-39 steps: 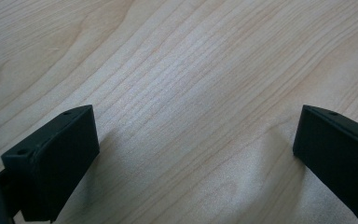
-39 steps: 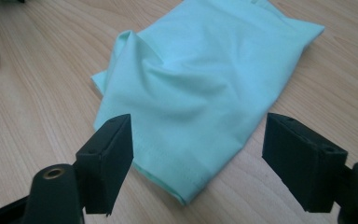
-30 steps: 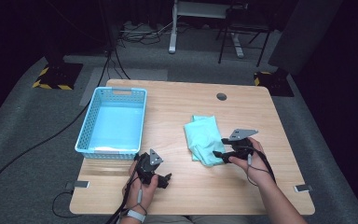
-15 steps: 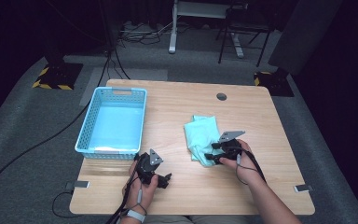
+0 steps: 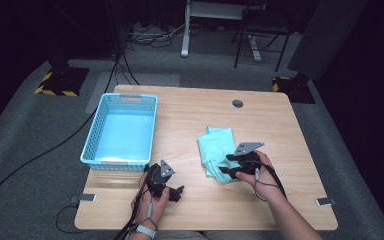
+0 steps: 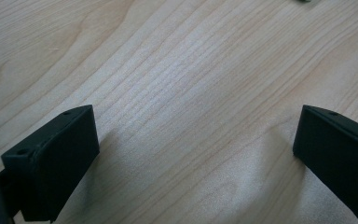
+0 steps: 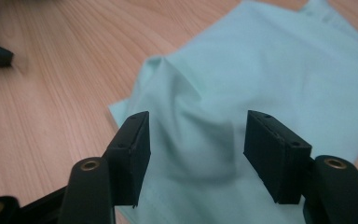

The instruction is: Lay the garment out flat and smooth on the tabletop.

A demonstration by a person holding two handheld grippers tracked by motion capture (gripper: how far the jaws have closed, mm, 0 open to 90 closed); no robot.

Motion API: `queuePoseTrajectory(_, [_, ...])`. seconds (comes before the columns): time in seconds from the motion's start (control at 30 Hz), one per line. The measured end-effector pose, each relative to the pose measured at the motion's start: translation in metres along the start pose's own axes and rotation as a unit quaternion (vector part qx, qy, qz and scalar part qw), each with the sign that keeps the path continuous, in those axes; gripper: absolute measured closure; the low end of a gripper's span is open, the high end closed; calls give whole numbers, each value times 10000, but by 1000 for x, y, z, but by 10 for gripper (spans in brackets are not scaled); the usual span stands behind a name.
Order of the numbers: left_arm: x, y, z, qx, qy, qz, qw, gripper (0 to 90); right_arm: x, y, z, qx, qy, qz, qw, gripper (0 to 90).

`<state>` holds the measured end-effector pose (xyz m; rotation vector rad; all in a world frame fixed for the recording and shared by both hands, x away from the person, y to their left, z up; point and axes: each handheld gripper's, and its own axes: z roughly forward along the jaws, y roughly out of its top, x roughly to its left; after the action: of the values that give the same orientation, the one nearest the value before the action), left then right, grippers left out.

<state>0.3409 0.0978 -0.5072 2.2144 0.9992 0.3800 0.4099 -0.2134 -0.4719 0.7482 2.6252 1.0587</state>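
1. High view comparison: a second ago the right tool (image 5: 228, 164) was seen beside the near right edge of the pale green cloth (image 5: 218, 150); now it is placed over the cloth's near end, having been moved leftward and slightly toward the person.
2. The cloth itself is found on the worktop (image 5: 280, 125) right of centre, folded and lying flat apart from one raised fold; its outline has not been altered across the three moments.
3. In the right gripper view, the right tool (image 7: 193, 154) is seen with its jaws held moderately apart, straddling a raised ridge of the cloth (image 7: 261, 79). No fabric is pinched yet, and whether the jaw tips touch it cannot be told.
4. The left tool (image 5: 176, 192) has been kept where it was, near the front edge of the worktop, just in front of the blue basket (image 5: 92, 145). In the left gripper view its jaws are spread wide over bare wood, and nothing is held.
5. The change is judged to mean that the approach is finished and a grasp of the raised fold is about to be made, presumably so that the cloth can be lifted and carried toward the basket, which is seen to hold nothing.
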Motion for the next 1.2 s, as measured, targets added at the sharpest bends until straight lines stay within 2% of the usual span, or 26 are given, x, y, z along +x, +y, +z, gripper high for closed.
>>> queuePoseTrajectory(0.23, [0, 0, 0, 1, 1, -3, 10000, 2, 8, 24, 1, -145, 127, -136, 9997, 377])
queuePoseTrajectory(0.4, [0, 0, 0, 4, 5, 5, 10000, 2, 17, 34, 17, -21, 227, -335, 9992, 390])
queuePoseTrajectory(0.47, [0, 0, 0, 4, 4, 3, 10000, 2, 18, 36, 27, 130, 216, -474, 9986, 451])
queuePoseTrajectory(0.5, [0, 0, 0, 3, 3, 4, 10000, 2, 18, 36, 32, 247, 196, -546, 9980, 518])
queuePoseTrajectory(0.53, [0, 0, 0, 3, 3, 4, 10000, 2, 18, 35, 37, 362, 163, -616, 9973, 624])
queuePoseTrajectory(0.6, [0, 0, 0, 4, 4, 4, 10000, 2, 18, 33, 40, 484, 161, -561, 9971, 793])
queuePoseTrajectory(0.63, [0, 0, 0, 3, 4, 4, 10000, 2, 19, 33, 40, 470, 166, -492, 9975, 838])
queuePoseTrajectory(0.7, [0, 0, 0, 3, 2, 0, 10000, 2, 23, 33, 35, 515, 164, -480, 9974, 850])
queuePoseTrajectory(0.8, [0, 0, 0, 2, 5, 5, 10000, 2, 30, 34, 29, 595, 240, -550, 9964, 843])
queuePoseTrajectory(0.83, [0, 0, 0, 2, 3, 2, 10000, 2, 32, 34, 27, 584, 242, -551, 9965, 801])
queuePoseTrajectory(0.93, [0, 0, 0, 2, 5, 6, 10000, 2, 34, 37, 23, 326, 191, -545, 9978, 612])
queuePoseTrajectory(1.03, [0, 0, 0, 3, 5, 6, 10000, 2, 34, 43, 26, 202, 116, -602, 9979, 506])
queuePoseTrajectory(1.2, [0, 0, 0, 1, 1, -5, 10000, 2, 34, 49, 39, 168, 130, -572, 9981, 478])
